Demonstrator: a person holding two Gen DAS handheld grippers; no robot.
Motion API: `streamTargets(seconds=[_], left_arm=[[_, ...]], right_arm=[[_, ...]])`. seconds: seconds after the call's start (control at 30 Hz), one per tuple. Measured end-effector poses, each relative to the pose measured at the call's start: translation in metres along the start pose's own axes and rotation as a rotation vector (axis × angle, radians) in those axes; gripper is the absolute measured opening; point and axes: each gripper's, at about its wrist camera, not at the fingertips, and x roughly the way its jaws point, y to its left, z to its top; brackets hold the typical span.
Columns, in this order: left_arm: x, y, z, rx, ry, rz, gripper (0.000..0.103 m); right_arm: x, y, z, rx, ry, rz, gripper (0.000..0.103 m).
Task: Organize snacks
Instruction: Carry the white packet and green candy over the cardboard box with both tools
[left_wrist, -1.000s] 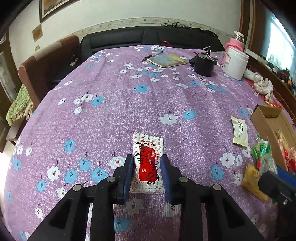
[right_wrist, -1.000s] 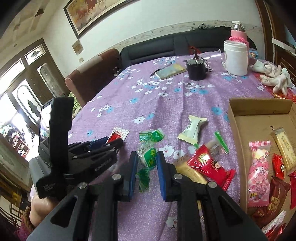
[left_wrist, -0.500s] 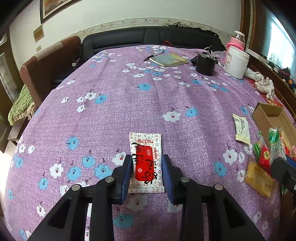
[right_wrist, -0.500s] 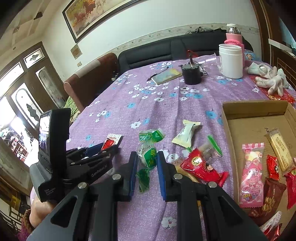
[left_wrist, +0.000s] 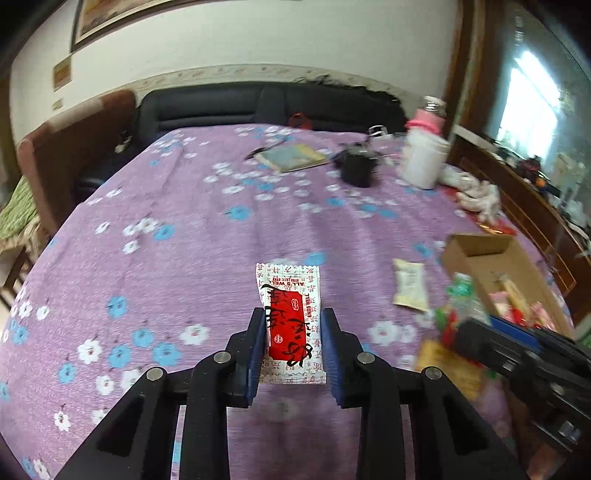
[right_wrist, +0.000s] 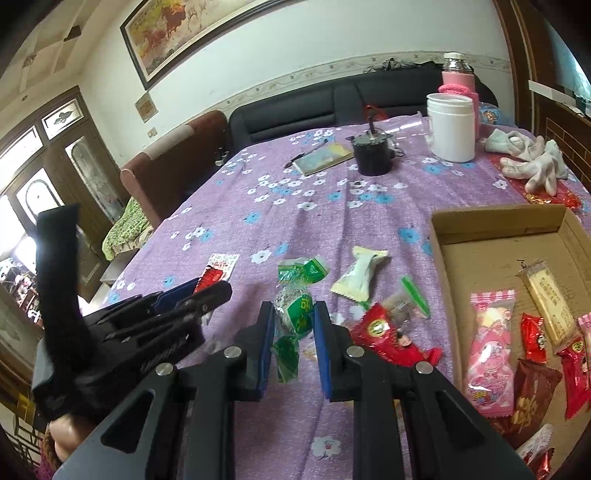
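Note:
My left gripper (left_wrist: 293, 321) is shut on a white snack packet with a red label (left_wrist: 290, 321) and holds it above the purple flowered tablecloth (left_wrist: 184, 240). The same packet (right_wrist: 218, 269) shows in the right wrist view, sticking out of the left gripper (right_wrist: 207, 291). My right gripper (right_wrist: 294, 317) is shut on a green-and-clear candy (right_wrist: 295, 310) and holds it up. A cardboard box (right_wrist: 498, 225) at the right holds several snacks. On the cloth lie a cream packet (right_wrist: 360, 277), a red packet (right_wrist: 388, 339) and more green candies (right_wrist: 303, 269).
At the table's far end stand a black cup (right_wrist: 371, 155), a white jar (right_wrist: 450, 127), a pink flask (right_wrist: 458, 77), a notebook (right_wrist: 325, 157) and white gloves (right_wrist: 532, 158). A black sofa (right_wrist: 332, 107) and brown armchair (right_wrist: 177, 162) are behind.
My left gripper has lifted the red-label packet off the cloth and swung right, toward the box. My right gripper has risen a little with the green candy.

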Motion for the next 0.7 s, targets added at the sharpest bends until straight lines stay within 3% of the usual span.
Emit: streamTargets(seconds=[0.3, 0.7], left_arm=[[-0.007, -0.023, -0.003, 0.044, 0.004, -0.089, 0.030], [-0.020, -0.070, 0.005, 0.062, 0.033, -0.223, 0.030]], right_arm=[[-0.008, -0.026, 0.013, 0.055, -0.034, -0.053, 0.020], [-0.037, -0.093, 0.034, 0.193, -0.095, -0.159, 0.020]])
